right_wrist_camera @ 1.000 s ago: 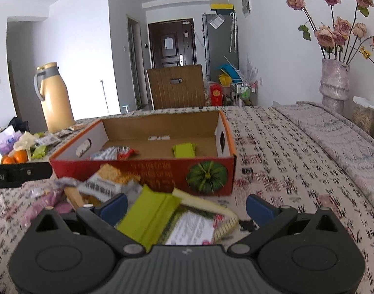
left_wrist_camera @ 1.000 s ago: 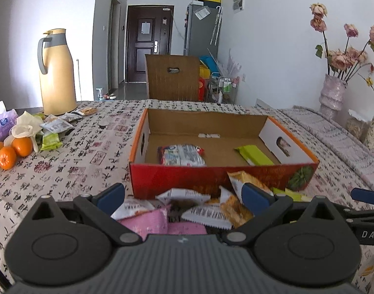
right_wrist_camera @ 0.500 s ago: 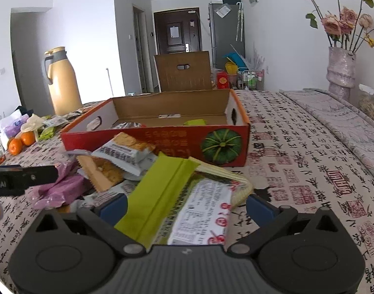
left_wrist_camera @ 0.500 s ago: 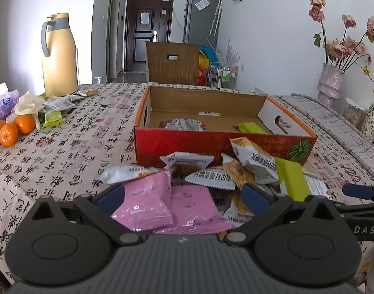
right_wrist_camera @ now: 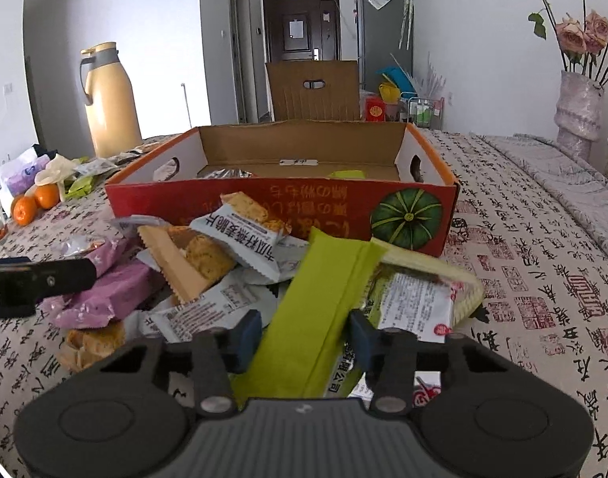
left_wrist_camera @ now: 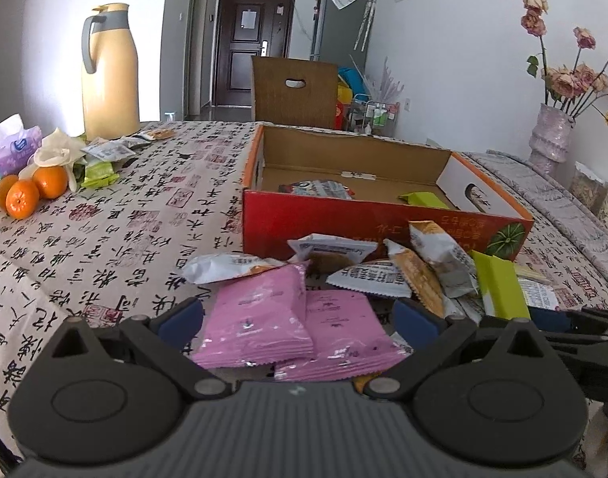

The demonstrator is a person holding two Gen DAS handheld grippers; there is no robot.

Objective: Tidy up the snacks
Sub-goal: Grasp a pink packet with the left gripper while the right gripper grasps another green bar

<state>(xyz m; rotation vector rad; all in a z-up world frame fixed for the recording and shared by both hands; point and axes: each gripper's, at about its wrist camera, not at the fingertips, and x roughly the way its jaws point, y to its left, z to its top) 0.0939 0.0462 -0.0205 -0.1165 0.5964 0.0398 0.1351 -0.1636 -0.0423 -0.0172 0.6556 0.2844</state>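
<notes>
The right gripper (right_wrist_camera: 304, 334) has just been closing its fingers around the green packet (right_wrist_camera: 316, 310) by the worktop's near edge. The left gripper (left_wrist_camera: 298, 318) straddles the pink packets (left_wrist_camera: 260, 314), fingers wide. Next: lift it into the box (right_wrist_camera: 264, 195).

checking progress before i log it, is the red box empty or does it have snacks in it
Not empty: the open red box holds a white-wrapped snack and a green packet; most snacks lie outside.

snack pile (right_wrist_camera: 232, 263) — loose before box | green packet (right_wrist_camera: 324, 302) — tilted (atop pile) | box (right_wrist_camera: 280, 207) — open
</notes>
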